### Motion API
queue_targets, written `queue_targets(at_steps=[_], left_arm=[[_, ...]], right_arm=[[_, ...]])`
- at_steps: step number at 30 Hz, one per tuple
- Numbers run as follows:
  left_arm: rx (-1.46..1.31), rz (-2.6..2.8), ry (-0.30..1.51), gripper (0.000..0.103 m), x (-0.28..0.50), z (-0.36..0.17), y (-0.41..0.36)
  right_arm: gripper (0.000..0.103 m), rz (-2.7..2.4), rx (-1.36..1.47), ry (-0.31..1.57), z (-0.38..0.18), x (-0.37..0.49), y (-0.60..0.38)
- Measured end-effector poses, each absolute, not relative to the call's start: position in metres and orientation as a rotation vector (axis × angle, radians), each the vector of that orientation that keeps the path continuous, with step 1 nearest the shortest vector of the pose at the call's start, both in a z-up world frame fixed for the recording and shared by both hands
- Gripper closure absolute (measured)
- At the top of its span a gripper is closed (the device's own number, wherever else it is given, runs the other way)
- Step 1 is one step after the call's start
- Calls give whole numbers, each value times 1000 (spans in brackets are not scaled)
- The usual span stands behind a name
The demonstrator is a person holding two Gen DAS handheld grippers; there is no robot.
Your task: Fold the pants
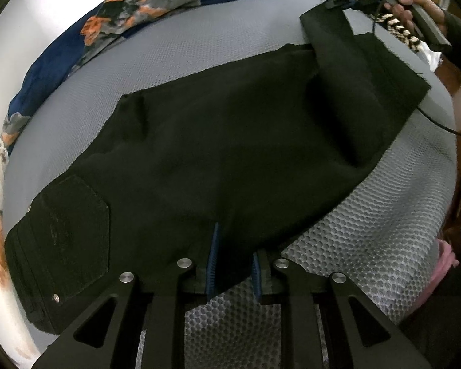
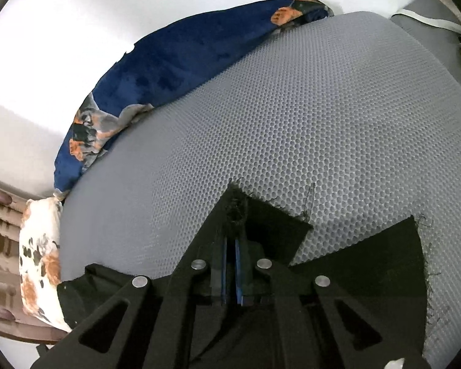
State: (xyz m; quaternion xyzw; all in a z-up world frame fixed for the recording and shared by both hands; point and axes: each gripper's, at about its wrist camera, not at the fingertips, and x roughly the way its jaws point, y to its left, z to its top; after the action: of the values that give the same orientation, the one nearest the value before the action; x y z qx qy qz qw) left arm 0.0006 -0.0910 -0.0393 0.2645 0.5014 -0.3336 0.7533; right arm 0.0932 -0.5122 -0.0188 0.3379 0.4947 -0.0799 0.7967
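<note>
Grey mesh mattress [image 1: 368, 230] under black pants [image 1: 215, 153] (waistband edge cut off)

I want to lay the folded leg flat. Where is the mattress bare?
Bare grey mattress runs between the black pants and the blue floral blanket along the wall. Crowded: near edge, where the pants lie under both grippers.
</note>
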Motion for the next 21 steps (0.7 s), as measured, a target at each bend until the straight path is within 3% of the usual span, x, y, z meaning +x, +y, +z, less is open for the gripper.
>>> queue_targets(at_steps=[3, 16, 18, 19, 21], left_arm=[[563, -786, 1104, 75, -1, -45, -89], [626, -879, 1037, 75, -15, -45, -125], [631, -907, 1021, 78, -19, -45, -133], [634, -919, 1015, 87, -21, -45, -136], [650, -933, 987, 89, -26, -44, -143]], right_arm=[[99, -172, 745, 1059, -21, 91, -509], [99, -180, 802, 973, 0, 65, -524], [99, -190, 799, 943, 12, 57, -526], [99, -188, 800, 923, 17, 54, -527], [99, -182, 783, 887, 34, 44, -526]])
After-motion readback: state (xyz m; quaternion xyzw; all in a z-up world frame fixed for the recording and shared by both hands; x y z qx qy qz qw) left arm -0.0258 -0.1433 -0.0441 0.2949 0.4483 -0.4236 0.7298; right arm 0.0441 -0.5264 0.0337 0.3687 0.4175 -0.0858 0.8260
